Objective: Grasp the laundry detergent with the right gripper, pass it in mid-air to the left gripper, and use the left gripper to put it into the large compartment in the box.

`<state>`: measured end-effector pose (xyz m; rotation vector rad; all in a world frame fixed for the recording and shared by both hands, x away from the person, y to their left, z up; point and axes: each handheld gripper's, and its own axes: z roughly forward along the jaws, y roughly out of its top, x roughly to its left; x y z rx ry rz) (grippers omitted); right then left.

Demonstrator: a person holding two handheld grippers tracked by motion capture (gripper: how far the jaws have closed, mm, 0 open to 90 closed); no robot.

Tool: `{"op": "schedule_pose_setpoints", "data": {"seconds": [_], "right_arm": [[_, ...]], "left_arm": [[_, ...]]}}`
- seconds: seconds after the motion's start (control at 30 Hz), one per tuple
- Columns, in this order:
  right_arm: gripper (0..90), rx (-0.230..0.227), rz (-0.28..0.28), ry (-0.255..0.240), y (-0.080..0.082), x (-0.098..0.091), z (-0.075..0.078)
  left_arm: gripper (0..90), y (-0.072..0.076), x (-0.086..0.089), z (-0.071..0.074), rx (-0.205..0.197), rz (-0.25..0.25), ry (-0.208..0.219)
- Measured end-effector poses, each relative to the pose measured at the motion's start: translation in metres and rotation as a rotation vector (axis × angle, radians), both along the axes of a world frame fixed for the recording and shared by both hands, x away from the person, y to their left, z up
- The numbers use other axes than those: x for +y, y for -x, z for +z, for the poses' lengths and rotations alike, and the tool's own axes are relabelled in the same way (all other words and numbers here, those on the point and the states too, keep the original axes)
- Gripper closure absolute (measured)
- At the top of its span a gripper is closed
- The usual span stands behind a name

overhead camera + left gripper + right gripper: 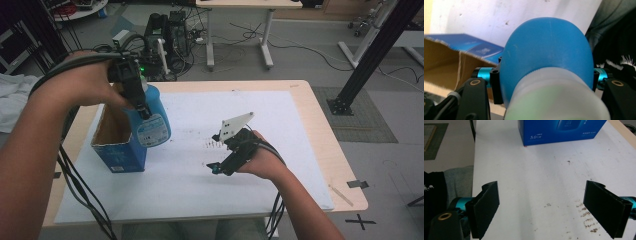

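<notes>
A blue bottle (154, 125) with a white label hangs tilted over the right edge of an open blue carton (117, 152). My left gripper (142, 107) is shut on the bottle's upper part, coming down from above. In the left gripper view the jaws press both sides of the blue bottle (549, 47) just past its pale cap (556, 102), with the carton (446, 57) behind. My right gripper (215, 151) rests low on the white sheet to the right of the carton, open and holding nothing. The right gripper (551, 210) faces the carton (559, 130) across bare sheet.
A white sheet (225, 195) covers most of the wooden table (320, 145). Dark specks (212, 145) lie on the sheet by the right gripper. Cables trail off the table's left side. Beyond the far edge stand equipment (165, 35), a second table (240, 30) and a black post (370, 55).
</notes>
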<state>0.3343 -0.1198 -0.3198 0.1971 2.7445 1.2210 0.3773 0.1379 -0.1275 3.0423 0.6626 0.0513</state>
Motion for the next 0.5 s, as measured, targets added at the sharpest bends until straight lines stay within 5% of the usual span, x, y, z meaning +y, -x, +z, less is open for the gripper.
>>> {"op": "schedule_pose_setpoints", "data": {"seconds": [0.17,0.5], "right_arm": [[12.6,0.033,0.011,0.021,0.002,0.002,-0.001],[12.6,0.019,0.018,0.028,-0.001,0.008,-0.002]], "left_arm": [[38.5,-0.007,0.017,0.009,-0.002,0.091,0.016],[38.5,-0.013,0.049,0.02,0.003,0.261,0.041]]}}
